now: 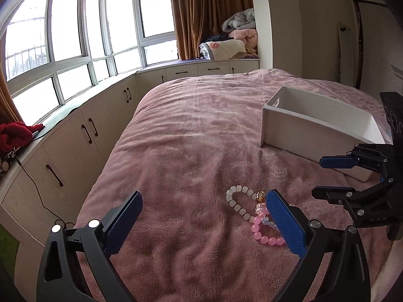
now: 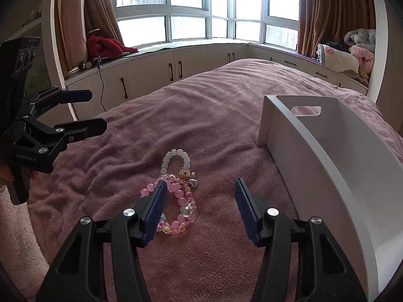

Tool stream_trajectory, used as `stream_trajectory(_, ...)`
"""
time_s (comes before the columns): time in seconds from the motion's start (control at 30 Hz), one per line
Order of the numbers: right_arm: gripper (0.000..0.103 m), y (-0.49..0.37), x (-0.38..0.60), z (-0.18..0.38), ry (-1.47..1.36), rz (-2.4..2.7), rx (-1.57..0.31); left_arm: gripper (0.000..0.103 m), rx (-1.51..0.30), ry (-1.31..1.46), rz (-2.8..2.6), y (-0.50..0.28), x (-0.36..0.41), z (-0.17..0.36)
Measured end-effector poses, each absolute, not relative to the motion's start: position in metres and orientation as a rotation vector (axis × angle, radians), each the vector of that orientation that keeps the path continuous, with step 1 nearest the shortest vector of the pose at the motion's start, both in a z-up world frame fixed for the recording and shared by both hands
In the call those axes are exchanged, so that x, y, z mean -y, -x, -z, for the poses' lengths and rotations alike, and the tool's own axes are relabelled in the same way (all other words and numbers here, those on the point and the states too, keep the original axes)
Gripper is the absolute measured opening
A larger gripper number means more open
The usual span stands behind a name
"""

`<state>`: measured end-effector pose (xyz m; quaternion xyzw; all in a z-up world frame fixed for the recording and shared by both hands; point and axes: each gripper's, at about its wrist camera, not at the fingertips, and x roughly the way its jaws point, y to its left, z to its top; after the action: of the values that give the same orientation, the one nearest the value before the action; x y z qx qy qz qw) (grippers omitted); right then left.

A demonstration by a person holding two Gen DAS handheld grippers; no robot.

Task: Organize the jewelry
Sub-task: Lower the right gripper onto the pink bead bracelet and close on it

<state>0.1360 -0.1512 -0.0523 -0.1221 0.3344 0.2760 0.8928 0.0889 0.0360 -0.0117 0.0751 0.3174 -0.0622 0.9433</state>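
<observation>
A small pile of bead bracelets lies on the pink bedspread: a white bead bracelet (image 1: pixel 238 202) (image 2: pixel 176 159), a pink bead bracelet (image 1: pixel 263 236) (image 2: pixel 176 191) and a multicoloured one (image 2: pixel 186 212) with charms. My left gripper (image 1: pixel 204 217) is open and empty, its right finger just beside the pile. It also shows in the right wrist view (image 2: pixel 97 112). My right gripper (image 2: pixel 201 206) is open and empty, hovering just over the pile's near right side. It also shows in the left wrist view (image 1: pixel 317 176). A white open box (image 1: pixel 314 128) (image 2: pixel 327 166) stands right of the bracelets.
The bed (image 1: pixel 201 125) fills the middle. Low white cabinets (image 1: pixel 83 136) under the windows run along its far side. Folded blankets (image 1: pixel 234 42) and a red cloth (image 2: pixel 105 45) lie on the sill. A black cable (image 1: pixel 35 183) hangs down the cabinets.
</observation>
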Motion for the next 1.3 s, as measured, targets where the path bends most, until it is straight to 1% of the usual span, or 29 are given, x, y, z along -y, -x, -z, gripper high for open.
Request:
stream_trajectory(0.13,0.051,-0.143,0.142,0.071,0.286,-0.567,-0.757,0.099,-0.683,-0.178,0.177,-0.095,-0.028,0.031)
stream_trajectory(0.27,0.042,-0.147,0.132,0.087,0.316,-0.582,-0.809,0.099,-0.723,-0.179,0.219,-0.103,-0.021,0.049)
stream_trajectory(0.33,0.034,-0.150,0.127,0.095,0.337,-0.593,-0.841,0.099,-0.749,-0.188,0.235,-0.106,-0.017,0.058)
stream_trajectory(0.4,0.019,-0.153,0.123,0.105,0.360,-0.592,-0.879,0.099,-0.768,-0.212,0.244,-0.107,-0.013,0.066)
stream_trajectory(0.43,0.014,-0.155,0.122,0.108,0.364,-0.594,-0.893,0.099,-0.777,-0.225,0.247,-0.108,-0.011,0.070)
stream_trajectory(0.6,0.011,-0.162,0.126,0.105,0.327,-0.570,-0.892,0.099,-0.816,-0.194,0.268,-0.113,-0.013,0.078)
stream_trajectory(0.77,0.011,-0.171,0.135,0.105,0.300,-0.534,-0.897,0.099,-0.847,-0.132,0.315,-0.117,-0.014,0.087)
stream_trajectory(0.87,0.011,-0.174,0.133,0.105,0.309,-0.523,-0.899,0.099,-0.865,-0.147,0.336,-0.118,-0.009,0.094)
stream_trajectory(0.9,0.011,-0.175,0.133,0.106,0.311,-0.525,-0.904,0.094,-0.859,-0.164,0.344,-0.118,-0.006,0.096)
stream_trajectory(0.93,0.011,-0.176,0.133,0.107,0.313,-0.527,-0.909,0.080,-0.853,-0.180,0.356,-0.118,-0.003,0.097)
stream_trajectory(0.97,0.012,-0.177,0.132,0.109,0.314,-0.531,-0.915,0.075,-0.860,-0.195,0.371,-0.117,0.000,0.100)
stream_trajectory(1.0,0.013,-0.178,0.131,0.111,0.314,-0.534,-0.930,0.073,-0.861,-0.210,0.369,-0.117,0.002,0.102)
stream_trajectory(1.07,0.014,-0.180,0.129,0.117,0.336,-0.527,-0.950,0.065,-0.852,-0.214,0.386,-0.117,0.005,0.103)
stream_trajectory(1.1,0.014,-0.180,0.128,0.118,0.342,-0.529,-0.947,0.050,-0.860,-0.210,0.409,-0.117,0.006,0.105)
stream_trajectory(1.13,0.014,-0.180,0.128,0.118,0.343,-0.530,-0.944,0.044,-0.861,-0.219,0.411,-0.117,0.008,0.106)
stream_trajectory(1.17,0.013,-0.181,0.128,0.118,0.340,-0.531,-0.945,0.040,-0.858,-0.230,0.411,-0.116,0.009,0.107)
stream_trajectory(1.2,0.012,-0.182,0.128,0.118,0.336,-0.531,-0.946,0.029,-0.856,-0.235,0.412,-0.116,0.010,0.107)
stream_trajectory(1.23,0.012,-0.182,0.128,0.118,0.333,-0.531,-0.944,0.024,-0.859,-0.232,0.415,-0.117,0.009,0.107)
stream_trajectory(1.27,0.012,-0.182,0.129,0.118,0.330,-0.532,-0.943,0.024,-0.861,-0.220,0.418,-0.117,0.008,0.107)
stream_trajectory(1.3,0.012,-0.181,0.129,0.117,0.330,-0.532,-0.940,0.020,-0.861,-0.209,0.419,-0.118,0.006,0.106)
